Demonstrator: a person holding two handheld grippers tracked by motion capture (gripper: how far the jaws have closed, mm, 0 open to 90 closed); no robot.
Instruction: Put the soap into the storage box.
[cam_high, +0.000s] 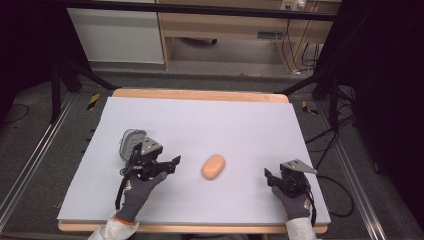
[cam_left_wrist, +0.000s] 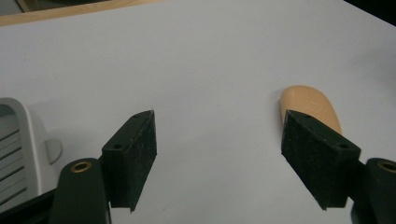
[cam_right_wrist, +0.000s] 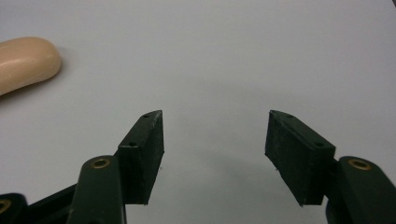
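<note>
Taking the soap (cam_high: 213, 166) as landmark, we keep both tongs released: left gripper (cam_high: 172, 163) just left of it, right gripper (cam_high: 268, 176) farther right, dish (cam_high: 129, 143) beyond the left.

The high view looks forward and down from above the near edge of the pale lavender-covered wooden table (cam_high: 200, 120), taking in its whole top. The left gripper view sits low and close over the surface, facing the rounded peach-coloured soap-like bar (cam_left_wrist: 310, 107). The right gripper view, equally low, catches that same bar at its left edge.
</note>
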